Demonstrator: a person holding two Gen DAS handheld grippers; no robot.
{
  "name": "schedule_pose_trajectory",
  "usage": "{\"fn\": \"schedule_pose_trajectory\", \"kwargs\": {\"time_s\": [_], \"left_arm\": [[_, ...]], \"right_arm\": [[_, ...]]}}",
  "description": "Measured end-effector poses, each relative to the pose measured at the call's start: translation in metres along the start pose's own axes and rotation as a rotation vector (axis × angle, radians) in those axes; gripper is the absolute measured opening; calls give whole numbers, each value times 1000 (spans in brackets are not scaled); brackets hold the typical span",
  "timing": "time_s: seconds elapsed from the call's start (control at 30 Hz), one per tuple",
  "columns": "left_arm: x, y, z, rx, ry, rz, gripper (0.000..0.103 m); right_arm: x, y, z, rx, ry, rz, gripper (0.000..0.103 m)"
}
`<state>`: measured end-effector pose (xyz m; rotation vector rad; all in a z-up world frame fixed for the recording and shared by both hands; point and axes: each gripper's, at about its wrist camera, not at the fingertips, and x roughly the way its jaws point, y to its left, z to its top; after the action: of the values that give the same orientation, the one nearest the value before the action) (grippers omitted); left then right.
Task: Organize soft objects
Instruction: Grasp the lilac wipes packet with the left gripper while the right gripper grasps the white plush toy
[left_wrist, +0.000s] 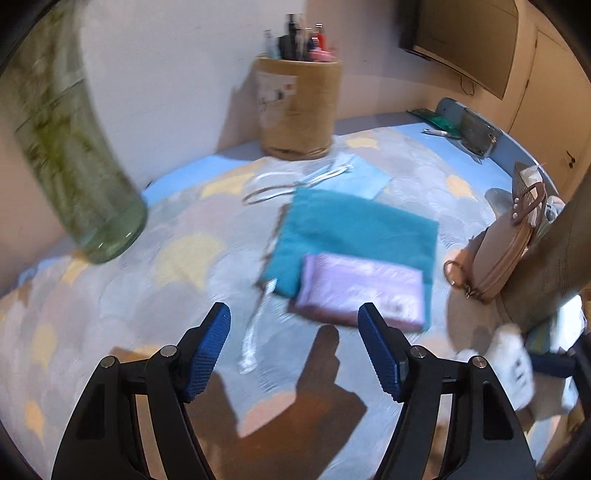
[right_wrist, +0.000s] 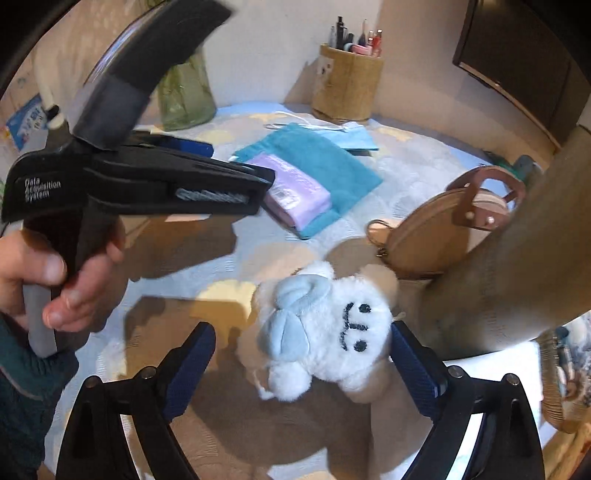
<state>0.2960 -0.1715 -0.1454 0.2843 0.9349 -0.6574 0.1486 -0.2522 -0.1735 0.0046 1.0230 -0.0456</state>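
Note:
A white plush toy (right_wrist: 325, 328) with pale blue ears lies on the patterned cloth between the open fingers of my right gripper (right_wrist: 301, 349); its right side touches the right finger. It shows at the right edge of the left wrist view (left_wrist: 511, 363). A folded teal towel (left_wrist: 354, 232) lies in the middle of the table with a lilac tissue pack (left_wrist: 364, 286) on its near corner; both also show in the right wrist view, towel (right_wrist: 325, 158) and pack (right_wrist: 295, 186). My left gripper (left_wrist: 293, 326) is open and empty just short of the pack.
A glass vase (left_wrist: 70, 147) stands at the left. A burlap pen holder (left_wrist: 299, 107) stands at the back by the wall. A pale blue face mask (left_wrist: 354, 177) lies behind the towel. A tan round purse (right_wrist: 439, 229) leans against a grey-brown post (right_wrist: 517, 240) at the right.

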Motion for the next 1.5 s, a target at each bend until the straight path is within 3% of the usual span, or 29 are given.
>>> {"fn": "schedule_pose_trajectory", "kwargs": {"time_s": [0.1, 0.2, 0.3, 0.47, 0.83, 0.93, 1.07, 1.23, 1.43, 1.5], "left_arm": [[-7, 5, 4, -1, -18, -21, 69], [-14, -3, 18, 4, -71, -92, 70], [-10, -27, 34, 98, -105, -145, 71], [31, -46, 43, 186, 4, -236, 71], [7, -42, -6, 314, 152, -322, 71], [1, -45, -9, 361, 134, -259, 71], [5, -41, -3, 378, 145, -232, 71], [10, -32, -15, 428, 223, -350, 72], [6, -29, -23, 463, 187, -304, 70], [7, -31, -23, 472, 169, -267, 60]], "right_arm": [[3, -3, -4, 57, 24, 210, 93], [4, 0, -6, 49, 28, 225, 93], [-1, 1, -11, 25, 34, 270, 93], [-8, -4, -20, 27, 35, 335, 93], [-15, -9, -26, 37, 17, 348, 93], [-17, -11, -29, 42, 12, 353, 93], [-17, -6, -29, 34, 19, 343, 93], [-18, -6, -30, 23, 27, 344, 93], [-25, -9, -30, -31, 31, 351, 93], [-27, -9, -25, -64, 28, 312, 93]]}}
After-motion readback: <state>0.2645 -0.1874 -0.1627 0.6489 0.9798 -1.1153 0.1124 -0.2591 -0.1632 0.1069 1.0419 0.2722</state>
